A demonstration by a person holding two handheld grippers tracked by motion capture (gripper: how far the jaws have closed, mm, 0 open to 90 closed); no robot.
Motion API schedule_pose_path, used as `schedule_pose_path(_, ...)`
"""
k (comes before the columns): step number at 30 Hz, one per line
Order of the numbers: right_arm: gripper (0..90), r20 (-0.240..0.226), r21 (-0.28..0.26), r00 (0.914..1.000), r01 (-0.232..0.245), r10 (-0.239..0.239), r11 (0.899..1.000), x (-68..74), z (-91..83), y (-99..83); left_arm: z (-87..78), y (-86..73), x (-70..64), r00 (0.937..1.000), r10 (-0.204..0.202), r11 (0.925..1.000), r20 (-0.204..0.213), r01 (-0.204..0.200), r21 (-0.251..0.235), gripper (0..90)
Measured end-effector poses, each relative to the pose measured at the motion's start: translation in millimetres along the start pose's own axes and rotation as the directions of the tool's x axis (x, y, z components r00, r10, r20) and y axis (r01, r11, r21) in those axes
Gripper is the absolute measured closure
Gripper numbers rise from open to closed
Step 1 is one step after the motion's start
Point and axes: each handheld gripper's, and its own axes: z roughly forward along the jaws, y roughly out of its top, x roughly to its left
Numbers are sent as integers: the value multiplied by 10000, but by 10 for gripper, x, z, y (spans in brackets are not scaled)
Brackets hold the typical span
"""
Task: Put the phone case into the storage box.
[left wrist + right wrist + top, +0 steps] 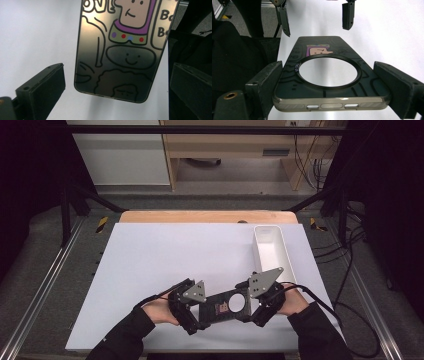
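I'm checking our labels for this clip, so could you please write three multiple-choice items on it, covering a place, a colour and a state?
1. Where is the tray?
A. far right of the table
B. near left
C. in a hand
2. What colour is the collar on the case drawing?
A. yellow
B. purple
C. orange
3. How stands the left tool?
A. shut on the tray
B. lying flat
C. open, jaws beside the case

A: it stands near the right edge.
B: purple band with dots.
C: gaps show on both sides.
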Motion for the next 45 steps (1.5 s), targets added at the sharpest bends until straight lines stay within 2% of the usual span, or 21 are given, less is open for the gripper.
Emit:
schedule_pose_path(6,121,6,381,10000,5,-6,9993,-15,16,87,44,36,3,9999,77,9998,92,-78,165,0)
schedule_pose_path(17,121,-80,1080,9998,184,-176,9940,-27,66,247,127,112,-18,9993,355,9944,153,-368,987,0)
schedule_pose_path(22,121,-103,1396,9998,181,-169,9900,-26,88,305,175,124,-11,9991,408,9902,122,-421,1333,0)
schedule_pose_path(35,121,-177,1918,9985,540,-516,9799,-8,195,432,324,186,-2,9985,537,9761,146,-556,2100,8)
schedule_pose_path(45,120,-211,2096,9978,660,-630,9756,3,230,456,380,228,1,9976,678,9640,167,-698,2566,54)
